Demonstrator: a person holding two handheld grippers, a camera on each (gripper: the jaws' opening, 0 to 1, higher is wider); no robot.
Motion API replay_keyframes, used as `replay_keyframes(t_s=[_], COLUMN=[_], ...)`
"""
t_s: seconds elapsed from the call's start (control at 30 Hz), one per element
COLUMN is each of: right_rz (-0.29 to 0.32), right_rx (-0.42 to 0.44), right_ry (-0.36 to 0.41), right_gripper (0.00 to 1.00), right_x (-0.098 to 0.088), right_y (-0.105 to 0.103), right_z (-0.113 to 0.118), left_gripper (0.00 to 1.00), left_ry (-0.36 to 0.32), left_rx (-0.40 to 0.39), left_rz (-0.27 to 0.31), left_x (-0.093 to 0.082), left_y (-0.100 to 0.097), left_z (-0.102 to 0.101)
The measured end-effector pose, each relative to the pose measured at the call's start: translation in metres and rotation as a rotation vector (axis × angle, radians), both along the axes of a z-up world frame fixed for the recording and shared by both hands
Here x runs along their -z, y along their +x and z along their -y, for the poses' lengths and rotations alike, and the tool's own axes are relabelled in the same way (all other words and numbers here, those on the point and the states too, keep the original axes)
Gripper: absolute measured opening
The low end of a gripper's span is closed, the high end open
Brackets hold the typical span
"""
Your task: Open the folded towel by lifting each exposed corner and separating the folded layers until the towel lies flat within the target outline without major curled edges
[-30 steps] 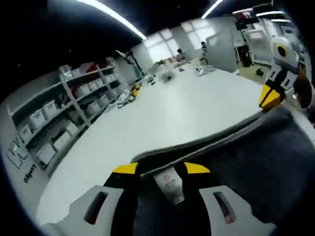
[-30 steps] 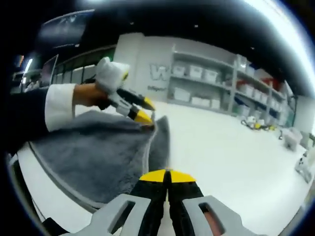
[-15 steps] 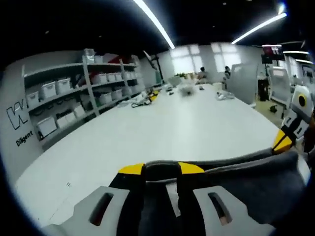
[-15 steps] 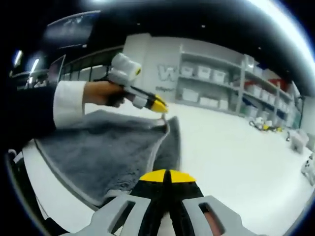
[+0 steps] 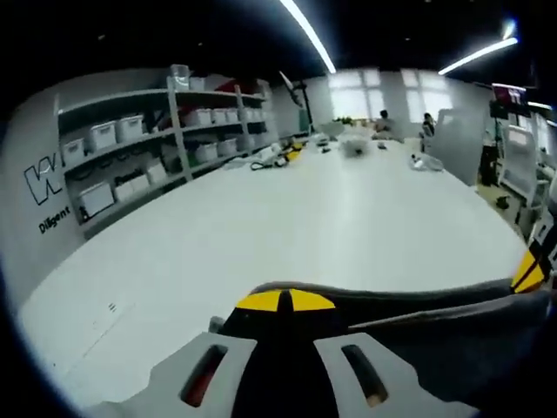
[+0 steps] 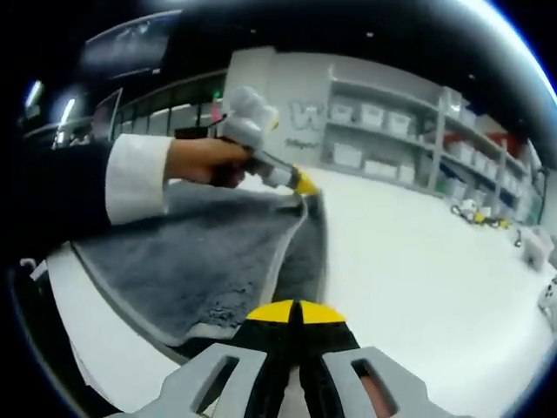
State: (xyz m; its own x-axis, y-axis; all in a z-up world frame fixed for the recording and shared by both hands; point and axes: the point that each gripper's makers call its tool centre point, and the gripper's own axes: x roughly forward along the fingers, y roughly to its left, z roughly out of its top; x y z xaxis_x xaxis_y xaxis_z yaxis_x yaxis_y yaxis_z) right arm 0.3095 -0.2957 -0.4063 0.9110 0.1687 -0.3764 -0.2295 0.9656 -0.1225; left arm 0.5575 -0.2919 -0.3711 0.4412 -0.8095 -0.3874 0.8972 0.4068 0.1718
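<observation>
A dark grey towel (image 6: 200,252) hangs stretched between the two grippers above the white table (image 6: 418,261). In the right gripper view my right gripper (image 6: 291,311) is shut on the towel's near edge. Farther off, a hand (image 6: 204,161) holds the left gripper (image 6: 303,184), whose yellow tips pinch the towel's far corner. In the left gripper view my left gripper (image 5: 285,300) has its yellow tips together on the towel's (image 5: 418,340) top edge. The right gripper's yellow tip (image 5: 527,272) grips the same edge at the far right.
Shelves with white bins (image 5: 130,165) line the wall beside the table (image 5: 305,218). Small items and cables (image 5: 278,157) lie at the table's far end, where a person (image 5: 426,126) sits. A white cuff and dark sleeve (image 6: 135,178) cross the right gripper view from the left.
The left gripper's jaws, apart around the towel edge and its label earlier, have closed together. In the right gripper view the left gripper has moved farther right, pulling the towel wider.
</observation>
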Motion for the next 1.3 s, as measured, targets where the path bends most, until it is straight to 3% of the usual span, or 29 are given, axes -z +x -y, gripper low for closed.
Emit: replay_keyframes(t_s=[0.27, 0.37, 0.53, 0.7, 0.83, 0.9, 0.97, 1.03, 1.07, 1.13, 1.3], right_rz=[-0.017, -0.032, -0.046, -0.055, -0.056, -0.056, -0.038, -0.007, 0.034, 0.062, 0.126], right_rx=[0.029, 0.027, 0.043, 0.028, 0.022, 0.022, 0.023, 0.02, 0.026, 0.021, -0.003], right_ry=[-0.01, -0.005, -0.002, 0.005, -0.018, -0.024, -0.011, 0.008, 0.059, 0.114, 0.198], right_gripper=[0.0, 0.0, 0.0, 0.0, 0.0, 0.0, 0.0, 0.0, 0.0, 0.0, 0.0], right_x=[0.001, 0.005, 0.007, 0.007, 0.008, 0.007, 0.004, -0.002, -0.01, -0.018, -0.036], right_y=[0.002, 0.003, 0.001, 0.002, 0.0, 0.0, -0.002, 0.001, 0.004, 0.005, 0.008], right_z=[0.008, 0.01, 0.024, 0.024, 0.019, 0.02, 0.019, 0.019, 0.017, 0.014, 0.007], left_gripper=[0.01, 0.01, 0.02, 0.02, 0.03, 0.1, 0.14, 0.14, 0.14, 0.15, 0.19], left_ry=[-0.01, -0.006, 0.015, -0.017, -0.013, -0.033, -0.058, -0.054, -0.04, -0.039, -0.089], left_rx=[-0.023, -0.035, -0.007, -0.013, -0.018, -0.009, 0.02, 0.046, 0.051, 0.05, 0.019], left_rz=[-0.029, -0.041, -0.041, -0.082, -0.082, -0.09, -0.1, -0.058, -0.033, -0.019, -0.097], left_x=[0.016, 0.02, 0.033, 0.032, 0.033, 0.028, 0.019, 0.013, 0.011, 0.008, 0.006], left_y=[-0.009, 0.0, -0.007, -0.006, -0.009, -0.014, -0.02, -0.024, -0.025, -0.027, -0.031], left_z=[0.011, 0.016, 0.019, 0.022, 0.021, 0.021, 0.021, 0.019, 0.016, 0.012, 0.005])
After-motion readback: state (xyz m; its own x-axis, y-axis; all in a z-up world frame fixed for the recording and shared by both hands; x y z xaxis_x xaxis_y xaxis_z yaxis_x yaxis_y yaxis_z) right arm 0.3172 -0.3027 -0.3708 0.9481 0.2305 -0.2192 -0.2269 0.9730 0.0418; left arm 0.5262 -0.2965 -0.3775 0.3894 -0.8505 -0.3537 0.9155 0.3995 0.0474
